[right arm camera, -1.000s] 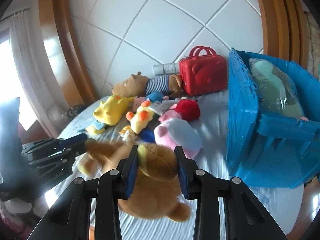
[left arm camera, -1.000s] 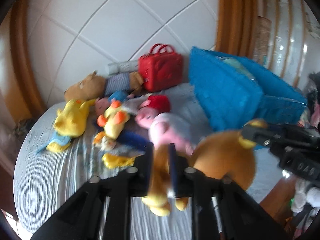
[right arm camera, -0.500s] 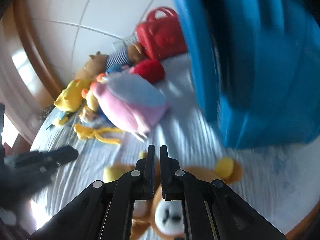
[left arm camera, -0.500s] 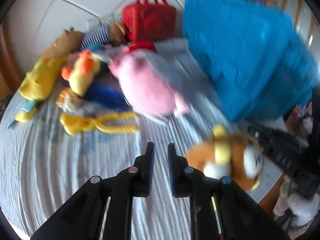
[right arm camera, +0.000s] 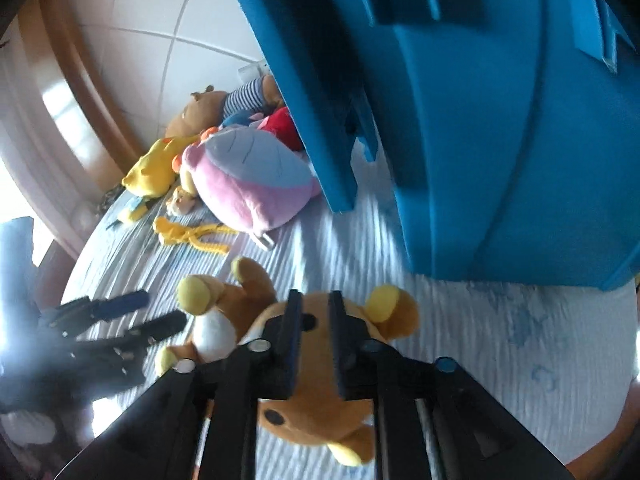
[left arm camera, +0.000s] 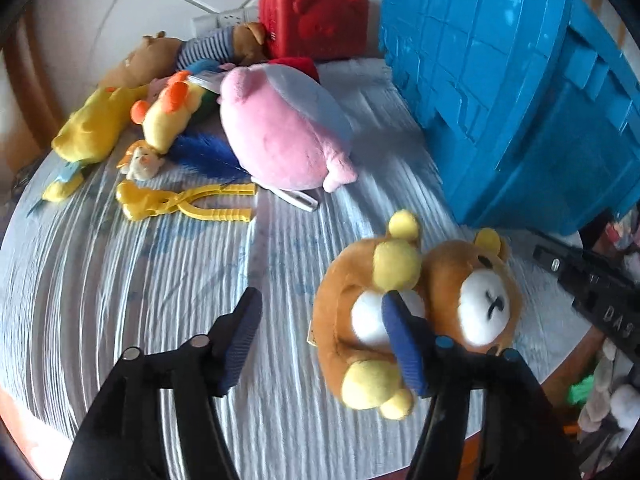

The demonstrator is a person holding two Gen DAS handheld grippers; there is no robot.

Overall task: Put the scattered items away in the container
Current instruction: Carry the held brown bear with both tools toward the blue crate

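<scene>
A brown bear plush (left arm camera: 424, 304) with yellow ears lies on its back on the white striped bedspread (left arm camera: 140, 280), in front of the big blue crate (left arm camera: 520, 92). My left gripper (left arm camera: 324, 328) is open wide, its right finger over the bear's belly and its left finger over bare bedspread. In the right wrist view my right gripper (right arm camera: 314, 320) hangs just above the bear's head (right arm camera: 320, 360), fingers a small gap apart and holding nothing. The left gripper also shows there (right arm camera: 132, 316), beside the bear's legs.
A pink pig plush (left arm camera: 280, 132), yellow tongs (left arm camera: 180, 202), a yellow duck (left arm camera: 168, 112), a yellow plush (left arm camera: 92, 132), a striped-shirt bear (left arm camera: 180, 56) and a red case (left arm camera: 314, 20) lie behind. The bed's wooden edge runs close at the front right.
The bear left both grippers and dropped onto the bedspread in front of the crate. My left gripper has opened wide over it; my right gripper has opened a little above its head.
</scene>
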